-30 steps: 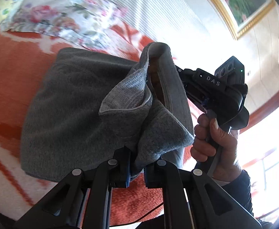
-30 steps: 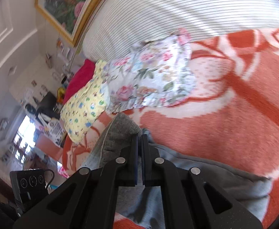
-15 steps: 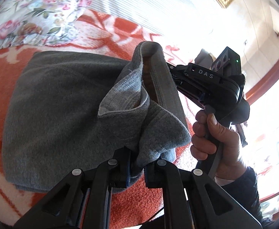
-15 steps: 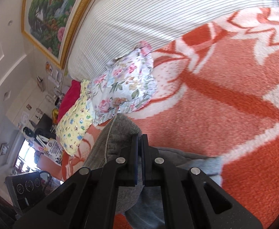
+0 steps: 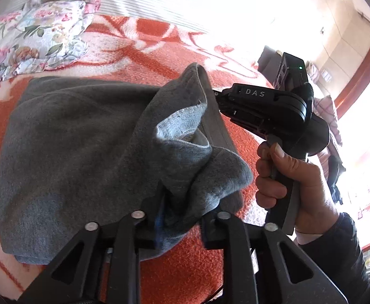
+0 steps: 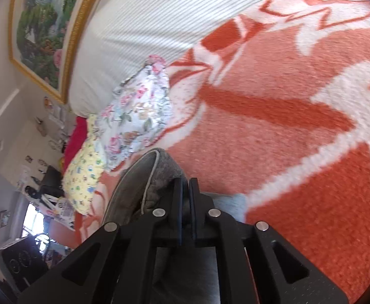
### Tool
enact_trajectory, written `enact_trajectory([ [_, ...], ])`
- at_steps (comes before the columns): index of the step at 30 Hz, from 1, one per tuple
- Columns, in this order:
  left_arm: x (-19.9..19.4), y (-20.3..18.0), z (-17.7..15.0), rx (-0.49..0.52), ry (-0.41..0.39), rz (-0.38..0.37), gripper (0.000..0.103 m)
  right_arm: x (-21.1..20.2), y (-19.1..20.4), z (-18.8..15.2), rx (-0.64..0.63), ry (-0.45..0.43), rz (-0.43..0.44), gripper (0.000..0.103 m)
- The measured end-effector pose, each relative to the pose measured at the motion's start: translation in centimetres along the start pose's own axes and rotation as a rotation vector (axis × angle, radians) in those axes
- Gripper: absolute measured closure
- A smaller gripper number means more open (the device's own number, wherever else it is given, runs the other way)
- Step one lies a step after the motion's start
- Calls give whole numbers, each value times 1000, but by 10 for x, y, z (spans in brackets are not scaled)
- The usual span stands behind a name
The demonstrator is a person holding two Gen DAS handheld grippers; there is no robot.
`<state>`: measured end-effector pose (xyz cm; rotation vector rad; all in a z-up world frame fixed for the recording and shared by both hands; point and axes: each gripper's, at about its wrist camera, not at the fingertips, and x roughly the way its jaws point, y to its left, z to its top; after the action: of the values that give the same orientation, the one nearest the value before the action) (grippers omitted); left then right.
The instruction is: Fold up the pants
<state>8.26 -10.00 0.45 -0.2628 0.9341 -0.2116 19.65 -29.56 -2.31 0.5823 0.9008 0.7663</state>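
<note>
On the fuzzy orange blanket (image 5: 174, 58), both hand-held grippers, left (image 5: 182, 217) and right (image 6: 185, 202), pinch soft grey fleece pants (image 5: 78, 147).

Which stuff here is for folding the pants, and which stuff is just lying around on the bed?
For the job: grey pants; left gripper; right gripper, both pinching the cloth.

Just lying about: flowery pillow; yellow pillow; orange blanket; framed picture.

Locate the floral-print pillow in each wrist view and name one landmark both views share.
Left wrist: the floral-print pillow lies upper left, beyond the grey fleece pants.
Right wrist: it sits left of centre, above the pants' edge.
Shared landmark: the orange-and-white patterned blanket.
</note>
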Motion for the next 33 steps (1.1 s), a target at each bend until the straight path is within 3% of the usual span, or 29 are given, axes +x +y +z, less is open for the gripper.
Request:
enact_trajectory([
  [4, -3, -9, -7, 34, 0, -9, 67, -20, -1, -3, -14, -23, -70, 94],
  [7, -10, -14, -11, 52, 1, -76, 53, -39, 5, -7, -23, -44, -110, 93],
  [11, -27, -25, -17, 110, -14, -142, 49, -58, 18, -12, -43, -64, -135, 77],
  [15, -47, -17, -21, 123, -33, -165, 48, -71, 36, -20, -70, -82, -136, 75],
  [22, -75, 51, -6, 42, -86, -58, 48, -67, 81, -31, -160, -82, -120, 75],
  [29, -81, 112, 29, -27, -101, 68, 46, -34, 122, -40, -244, -22, -75, 57],
  [33, -63, 128, 50, -32, -88, 99, 44, -15, 134, -48, -297, 22, -108, 54],
])
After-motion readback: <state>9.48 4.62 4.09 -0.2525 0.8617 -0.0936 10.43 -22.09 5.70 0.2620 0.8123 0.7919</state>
